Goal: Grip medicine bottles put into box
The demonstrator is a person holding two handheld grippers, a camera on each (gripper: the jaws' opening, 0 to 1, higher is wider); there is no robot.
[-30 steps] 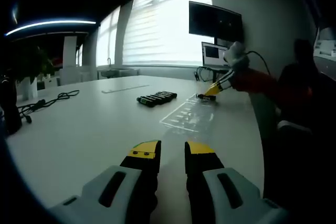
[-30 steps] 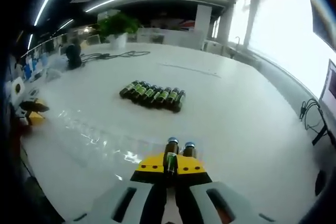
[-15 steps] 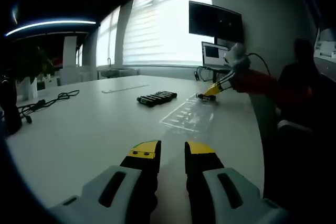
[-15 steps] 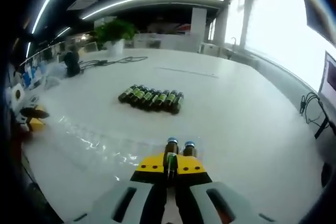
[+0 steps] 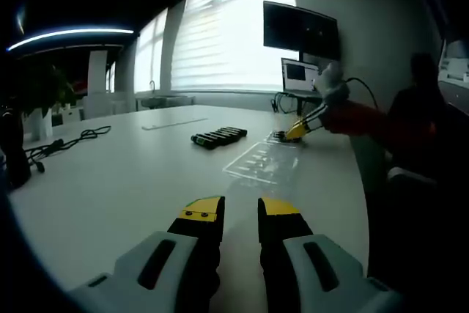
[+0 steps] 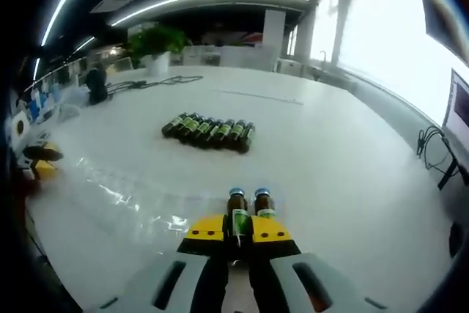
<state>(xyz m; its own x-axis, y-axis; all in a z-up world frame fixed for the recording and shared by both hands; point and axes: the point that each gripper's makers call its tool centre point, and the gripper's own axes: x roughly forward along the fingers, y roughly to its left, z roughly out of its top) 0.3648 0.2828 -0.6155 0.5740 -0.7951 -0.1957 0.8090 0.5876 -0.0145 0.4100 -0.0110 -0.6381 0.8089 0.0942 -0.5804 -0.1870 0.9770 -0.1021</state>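
A row of several dark medicine bottles with green labels [image 6: 209, 130] lies on the white table [image 6: 344, 166], and it is farther off in the left gripper view [image 5: 218, 137]. A clear plastic box [image 5: 262, 160] lies flat near the table's edge [image 6: 117, 196]. My right gripper [image 6: 239, 229] is shut on one medicine bottle [image 6: 239, 215]; a second bottle [image 6: 263, 202] lies close beside it, partly hidden by the jaw. In the left gripper view the right gripper [image 5: 296, 131] hangs just past the box, held by a red sleeve [image 5: 363, 119]. My left gripper [image 5: 240, 212] is open, with nothing between its jaws.
A monitor [image 5: 300, 31] and a laptop [image 5: 299, 75] stand at the table's far end under bright blinds. Black cables [image 5: 64, 143] lie on the left. A potted plant [image 6: 163, 39] stands at the back. The table edge runs close on the right [image 5: 360, 203].
The right gripper has shifted slightly with its bottle, so both bottles near its jaws show more. In the left gripper view it has dipped a little toward the box. The left gripper is unchanged.
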